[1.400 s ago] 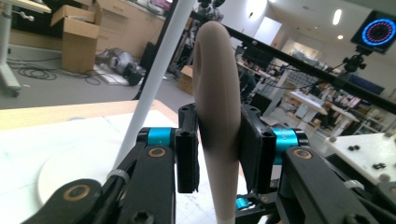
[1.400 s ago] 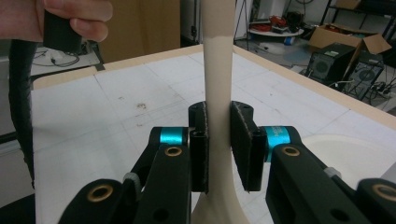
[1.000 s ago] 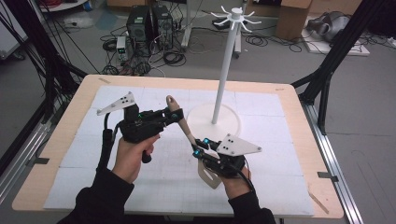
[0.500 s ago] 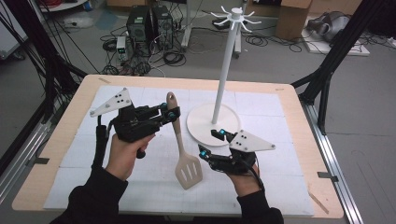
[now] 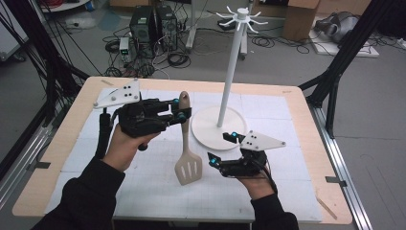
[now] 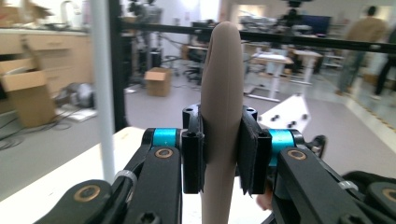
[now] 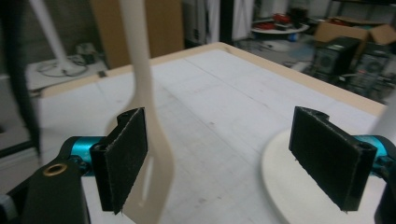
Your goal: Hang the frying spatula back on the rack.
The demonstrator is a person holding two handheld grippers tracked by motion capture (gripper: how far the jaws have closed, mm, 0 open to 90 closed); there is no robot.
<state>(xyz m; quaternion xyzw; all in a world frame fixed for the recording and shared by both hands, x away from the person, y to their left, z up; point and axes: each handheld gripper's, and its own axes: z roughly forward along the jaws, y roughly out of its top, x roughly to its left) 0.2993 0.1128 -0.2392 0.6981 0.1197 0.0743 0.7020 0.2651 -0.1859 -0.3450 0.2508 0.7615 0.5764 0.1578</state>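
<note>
A beige slotted plastic spatula is held upright above the wooden-edged desk, which is covered by a white gridded mat. Its handle is clamped near the top by the left gripper, whose jaws are closed on it from both sides; in the left gripper view the rounded handle end is seen rising between the two black pads. The slotted blade hangs down toward the mat, and whether it touches the surface cannot be told. The right gripper is held low over the mat just to the right of the blade, with its jaws spread wide apart and nothing between them; in the right gripper view the blade is seen just beyond the jaw on that view's left side, while the other jaw stands before a round white base. That base belongs to a tall white pole stand topped with radiating hooks, set on the desk behind the right gripper and near the spatula. Each gripper carries a grey three-cornered plate. Computer towers and cables are seen on the floor beyond the desk.
</note>
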